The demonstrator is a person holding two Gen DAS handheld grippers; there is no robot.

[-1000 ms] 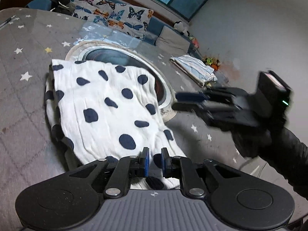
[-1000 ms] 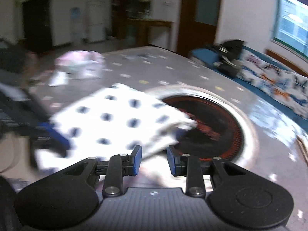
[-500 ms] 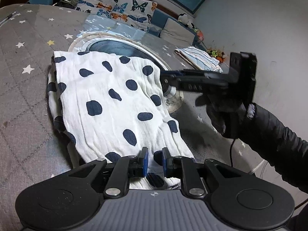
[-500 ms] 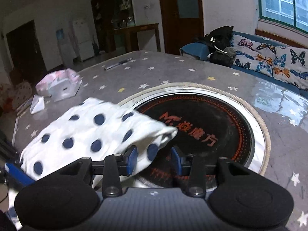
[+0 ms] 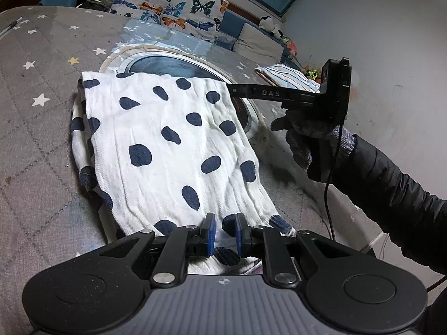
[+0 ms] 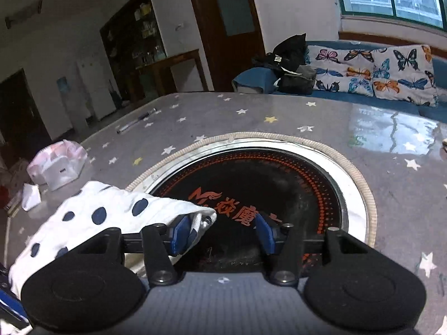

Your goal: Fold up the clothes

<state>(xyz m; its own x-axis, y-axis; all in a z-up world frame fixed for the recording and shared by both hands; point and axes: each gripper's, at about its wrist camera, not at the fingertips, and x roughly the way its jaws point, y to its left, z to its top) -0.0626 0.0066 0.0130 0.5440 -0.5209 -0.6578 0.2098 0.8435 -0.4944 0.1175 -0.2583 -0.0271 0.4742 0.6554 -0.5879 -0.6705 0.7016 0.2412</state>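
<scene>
Looking down the left wrist view, the spotted cloth (image 5: 167, 150) lay folded on the table (image 5: 36, 145), its long axis running from bottom centre of the frame up toward the upper left, far end overlapping the round hob (image 5: 178, 65). The left gripper (image 5: 222, 233) sat right at the near end, fingers narrowly parted over the hem; I couldn't tell if it was pinching. The right gripper (image 6: 220, 233) was spread wide, grasping nothing, at the far right corner, with the cloth's corner (image 6: 195, 217) just against its left finger (image 6: 178, 233). So each gripper was nearest one end.
</scene>
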